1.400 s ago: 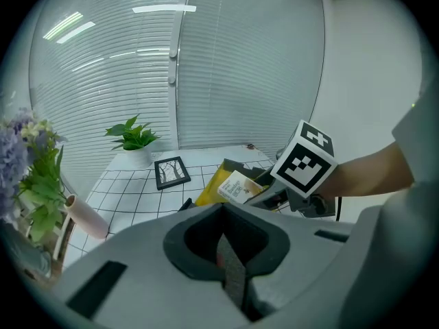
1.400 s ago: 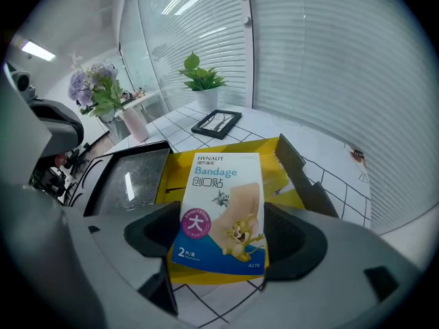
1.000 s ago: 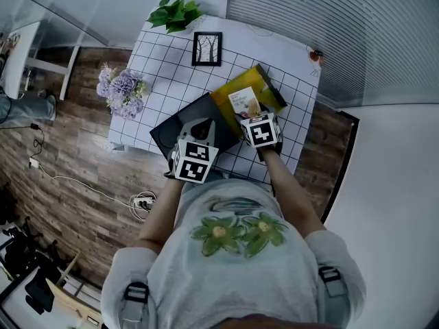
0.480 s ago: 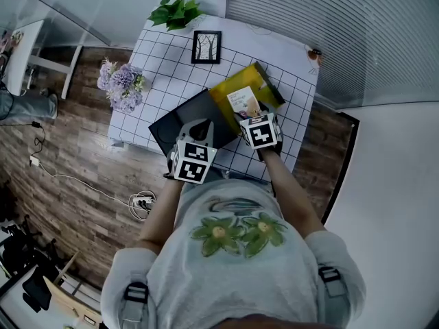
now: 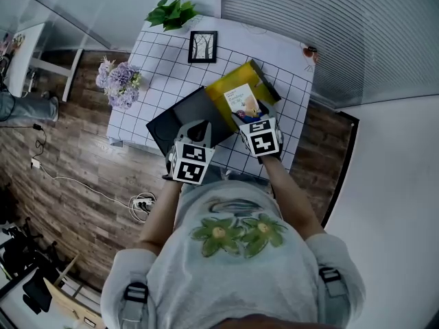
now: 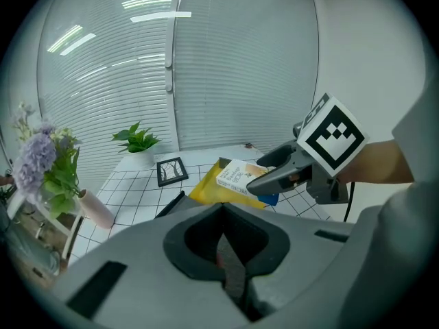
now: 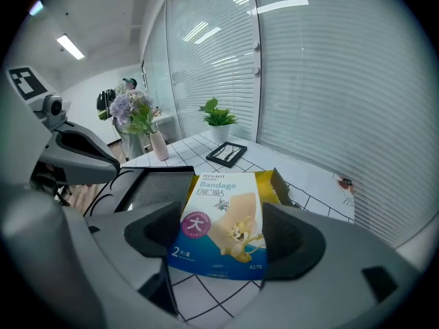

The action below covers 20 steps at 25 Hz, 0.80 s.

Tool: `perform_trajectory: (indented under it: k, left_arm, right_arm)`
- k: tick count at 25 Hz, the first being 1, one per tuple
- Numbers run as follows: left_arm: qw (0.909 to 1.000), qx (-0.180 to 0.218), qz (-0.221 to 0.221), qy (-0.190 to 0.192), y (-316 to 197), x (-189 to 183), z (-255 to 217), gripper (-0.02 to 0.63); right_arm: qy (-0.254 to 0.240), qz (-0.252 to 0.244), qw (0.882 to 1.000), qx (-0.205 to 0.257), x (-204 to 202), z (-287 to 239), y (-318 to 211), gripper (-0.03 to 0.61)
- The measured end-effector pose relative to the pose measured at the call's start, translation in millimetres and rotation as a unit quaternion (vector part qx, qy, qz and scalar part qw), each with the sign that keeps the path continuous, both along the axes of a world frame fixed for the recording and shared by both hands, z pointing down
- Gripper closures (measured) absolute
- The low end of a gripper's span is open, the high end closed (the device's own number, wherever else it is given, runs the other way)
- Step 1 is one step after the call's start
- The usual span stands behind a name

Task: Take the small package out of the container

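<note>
My right gripper [image 5: 249, 119] is shut on the small package [image 5: 243, 100], a white and blue bandage box with a cartoon print [image 7: 221, 230]. It holds the box tilted above the yellow container [image 5: 231, 86], whose open end [image 7: 274, 182] shows behind the box. The left gripper view shows the same box [image 6: 236, 175] pinched in the right gripper's fingers [image 6: 278, 175]. My left gripper [image 5: 199, 127] hovers over the black tray [image 5: 180, 118] with its jaws pressed together [image 6: 223, 242] and nothing visible between them.
The white grid tablecloth [image 5: 164, 60] also carries a framed picture [image 5: 202, 46], a potted green plant [image 5: 171, 12] and a vase of purple flowers [image 5: 118, 81] at the left edge. Blinds [image 7: 322, 81] rise behind the table. Cables lie on the wooden floor [image 5: 75, 184].
The right gripper has raised the package a little higher over the yellow container, so it looks larger. The left gripper has barely moved.
</note>
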<state>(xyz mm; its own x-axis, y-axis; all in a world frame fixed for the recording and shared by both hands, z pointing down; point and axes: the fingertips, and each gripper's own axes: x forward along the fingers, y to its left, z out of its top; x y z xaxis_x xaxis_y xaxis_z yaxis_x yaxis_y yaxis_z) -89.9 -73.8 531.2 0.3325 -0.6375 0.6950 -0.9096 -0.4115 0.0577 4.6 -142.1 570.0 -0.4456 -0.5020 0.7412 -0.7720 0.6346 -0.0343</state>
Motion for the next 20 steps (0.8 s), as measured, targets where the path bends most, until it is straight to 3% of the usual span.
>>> perform_trajectory:
  k: [20]
  left_arm:
    - [0.9998, 0.017, -0.004, -0.011, 21, 23, -9, 0.607]
  right_arm:
    - [-0.058, -0.013, 0.996, 0.067, 18, -65, 29, 0.213]
